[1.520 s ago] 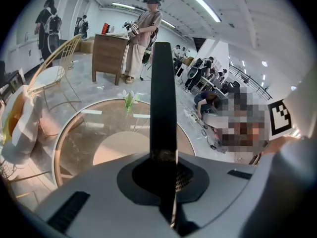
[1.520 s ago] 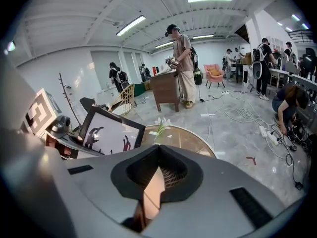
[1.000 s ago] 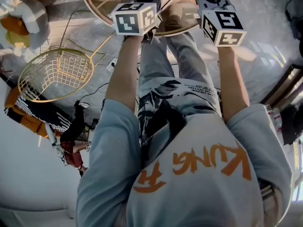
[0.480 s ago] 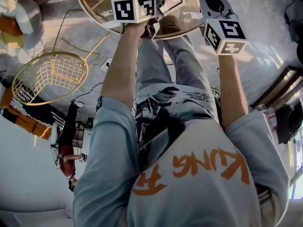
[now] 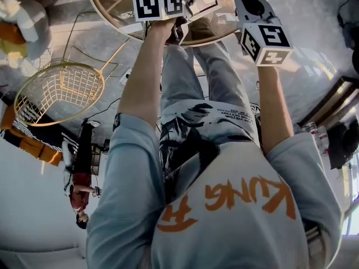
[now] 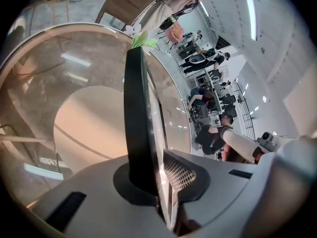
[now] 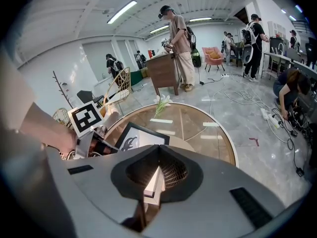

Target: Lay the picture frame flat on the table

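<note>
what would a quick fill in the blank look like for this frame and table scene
1. The picture frame has a ___ border.
2. The top of the glass table is ___ in shape.
3. The person's shirt bears ___ lettering.
Missing words: black; round; orange.

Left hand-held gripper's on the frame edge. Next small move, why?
Probably finish opening the left hand-held gripper and draw it back: its jaws are opening with the picture frame edge between them, and the right gripper view shows it face up, low on the glass table.
</note>
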`<state>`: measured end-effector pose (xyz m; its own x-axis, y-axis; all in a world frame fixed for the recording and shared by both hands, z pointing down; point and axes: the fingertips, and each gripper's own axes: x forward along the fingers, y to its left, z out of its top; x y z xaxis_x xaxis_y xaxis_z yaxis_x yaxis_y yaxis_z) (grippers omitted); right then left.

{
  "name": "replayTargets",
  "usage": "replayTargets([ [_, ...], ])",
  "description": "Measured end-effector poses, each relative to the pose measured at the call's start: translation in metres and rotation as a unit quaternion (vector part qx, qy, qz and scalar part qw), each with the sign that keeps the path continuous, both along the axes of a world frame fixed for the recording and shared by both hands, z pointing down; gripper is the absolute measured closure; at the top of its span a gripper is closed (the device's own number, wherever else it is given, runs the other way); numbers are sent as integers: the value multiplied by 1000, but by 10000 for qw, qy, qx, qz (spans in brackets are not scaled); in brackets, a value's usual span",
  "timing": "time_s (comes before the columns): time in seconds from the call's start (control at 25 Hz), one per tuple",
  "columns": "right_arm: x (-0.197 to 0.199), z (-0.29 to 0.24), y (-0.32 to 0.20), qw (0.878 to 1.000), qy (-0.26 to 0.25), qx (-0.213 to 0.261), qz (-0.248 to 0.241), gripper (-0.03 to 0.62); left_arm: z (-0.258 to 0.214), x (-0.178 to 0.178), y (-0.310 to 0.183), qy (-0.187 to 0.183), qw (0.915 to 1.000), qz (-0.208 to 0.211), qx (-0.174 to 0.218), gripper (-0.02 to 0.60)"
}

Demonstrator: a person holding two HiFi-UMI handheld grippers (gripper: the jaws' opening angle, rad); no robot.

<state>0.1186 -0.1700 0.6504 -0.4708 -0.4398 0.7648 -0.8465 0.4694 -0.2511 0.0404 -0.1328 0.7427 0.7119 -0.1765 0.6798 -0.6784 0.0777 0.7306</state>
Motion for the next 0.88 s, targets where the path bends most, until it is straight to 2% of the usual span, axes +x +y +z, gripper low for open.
replayTargets([
  [0.08, -1, 0, 3, 10000, -3, -16, 0, 595, 1, -2, 3, -136, 9998, 117, -10, 521],
  [0.2, -2, -1, 6, 10000, -11, -16, 5, 595, 3, -6, 10, -294, 9991, 309, -4, 389],
  [0.32, -3, -2, 8, 10000, -25, 7, 34, 595, 4, -13, 15, -483, 9982, 357, -9, 302],
  [0.44, -6, -3, 10, 10000, -38, 15, 25, 596, 10, -25, 22, -830, 9959, 354, -88, 248],
  [0.64, -6, -8, 10, 10000, -46, 57, 10, 595, 13, -46, 33, -1162, 9924, 347, -227, 230],
  [0.88, -8, -21, 16, 9999, -48, 115, -21, 595, 2, -58, 45, -1166, 9927, 56, -309, 225],
])
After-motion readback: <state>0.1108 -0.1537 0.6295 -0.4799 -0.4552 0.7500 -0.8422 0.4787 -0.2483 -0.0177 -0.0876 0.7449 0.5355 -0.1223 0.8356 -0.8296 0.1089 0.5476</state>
